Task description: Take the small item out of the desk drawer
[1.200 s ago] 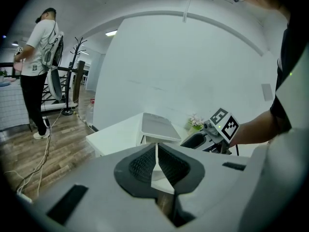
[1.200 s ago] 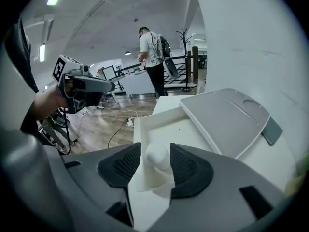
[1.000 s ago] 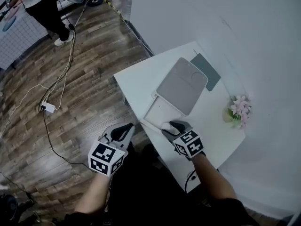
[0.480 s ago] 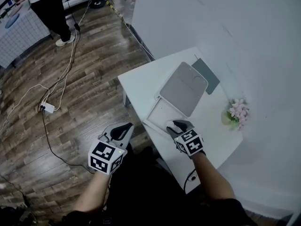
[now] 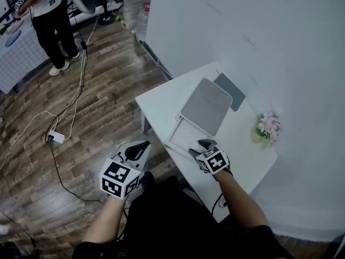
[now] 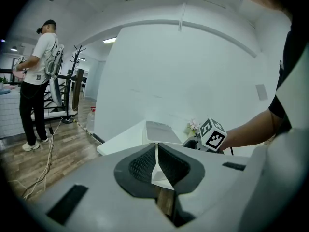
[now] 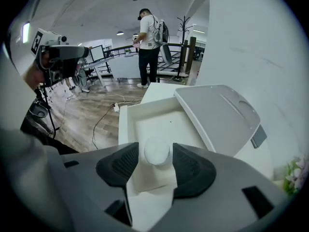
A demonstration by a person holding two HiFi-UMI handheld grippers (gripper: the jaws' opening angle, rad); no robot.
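A small round white item (image 7: 156,151) lies in the front of the shallow white drawer (image 7: 159,122), which is pulled out from under a grey platform (image 5: 207,106) on the white desk (image 5: 161,99). My right gripper (image 5: 198,144) reaches into the drawer (image 5: 186,131). Its jaws are opening, one on each side of the item, with a thin gap at each pad. My left gripper (image 5: 136,151) hangs over the wooden floor left of the desk, shut with nothing in it (image 6: 155,163).
A pot of pink flowers (image 5: 267,127) stands at the desk's right edge by the white wall. A dark grey slab (image 5: 230,90) lies behind the platform. A person (image 5: 51,15) stands at far left. A power strip (image 5: 55,138) and cables lie on the floor.
My right gripper stays at the drawer's front over the item. The left gripper has barely moved. The person at the back has shifted a little.
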